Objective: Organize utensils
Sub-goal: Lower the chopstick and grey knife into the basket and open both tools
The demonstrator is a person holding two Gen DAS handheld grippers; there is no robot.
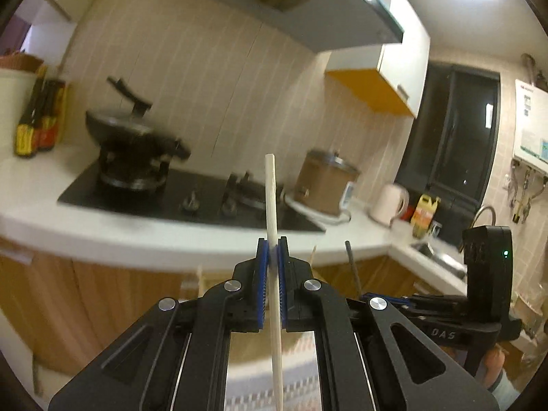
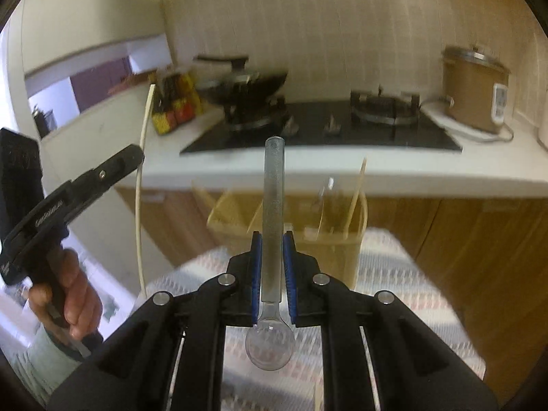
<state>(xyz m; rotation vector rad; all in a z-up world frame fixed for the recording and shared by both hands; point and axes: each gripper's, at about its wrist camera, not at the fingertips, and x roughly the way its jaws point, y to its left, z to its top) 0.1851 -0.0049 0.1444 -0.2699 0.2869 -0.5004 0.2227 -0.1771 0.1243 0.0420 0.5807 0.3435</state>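
Left tongs [image 1: 273, 250]: blue pads closed on a pale chopstick [image 1: 271, 205]. The stick stands near upright between the pads, top end clear above them, lower end running out of frame at the bottom edge. In the right wrist view the same chopstick [image 2: 139, 188] shows as a long, thin pale line beside the left tongs [image 2: 132, 157]; the hand [image 2: 73, 298] on the grip is partly cut off at the frame edge.

Right tongs [image 2: 272, 239]: pads clamped on the handle of a clear spoon [image 2: 273, 205]. Handle points up and away, bowl down and toward the camera, below the pads. The bowl is see-through, so its outline is faint against the cloth [image 2: 394, 274].

Holder [image 2: 328, 239]: a pale, translucent bin on the patterned cloth, just beyond the right tongs. Blurred; thin sticks lean inside it, count not readable. Its left part is hidden behind the spoon handle and tongs.

From the left wrist view, the right tongs [image 1: 376, 299] are seen only side-on at lower right; a dark rod rises just behind them, identity unclear.

Background: white worktop [image 1: 102, 233] with black hob [image 1: 191, 198], a lidded wok [image 1: 130, 130] on the left burner, a brown cooker [image 1: 325, 185], bottles [image 1: 37, 120] at far left. All motion-smeared; labels unreadable.
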